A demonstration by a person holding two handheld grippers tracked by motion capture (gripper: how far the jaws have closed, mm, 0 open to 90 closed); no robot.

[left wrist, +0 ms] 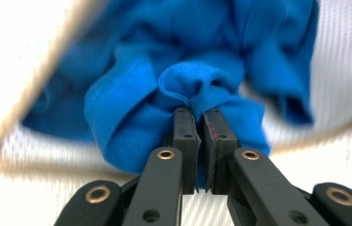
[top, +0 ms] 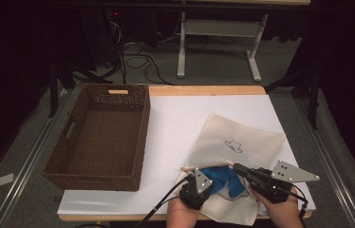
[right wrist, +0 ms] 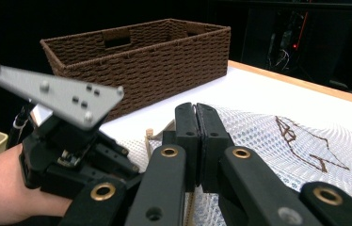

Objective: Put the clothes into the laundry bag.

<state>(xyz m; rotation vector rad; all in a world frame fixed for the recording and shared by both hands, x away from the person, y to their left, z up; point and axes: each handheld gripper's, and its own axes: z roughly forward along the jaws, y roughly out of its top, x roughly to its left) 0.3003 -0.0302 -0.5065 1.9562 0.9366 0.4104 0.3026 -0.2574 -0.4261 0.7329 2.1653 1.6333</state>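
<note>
At table's near edge, my left gripper [top: 212, 176] is clamped on a bunched fold of the blue cloth [top: 223, 179], which lies in the mouth of the mesh bag [top: 242, 142]. My right gripper [top: 238, 167], clenched on the bag's edge, sits just right. Basket [top: 100, 135] lies well to the left; left hand nearer.

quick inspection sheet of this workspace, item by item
surface: white sheet on a wooden table, bare in the middle
job's things: blue cloth at the mouth of a cream mesh bag
clutter: empty brown wicker basket at the table's left
grippers: left gripper shut on the blue cloth; right gripper shut, apparently on the bag's edge
cables: one trails from the left gripper off the near edge; loose cables on the floor behind
surroundings: dark room, white table frame behind
</note>
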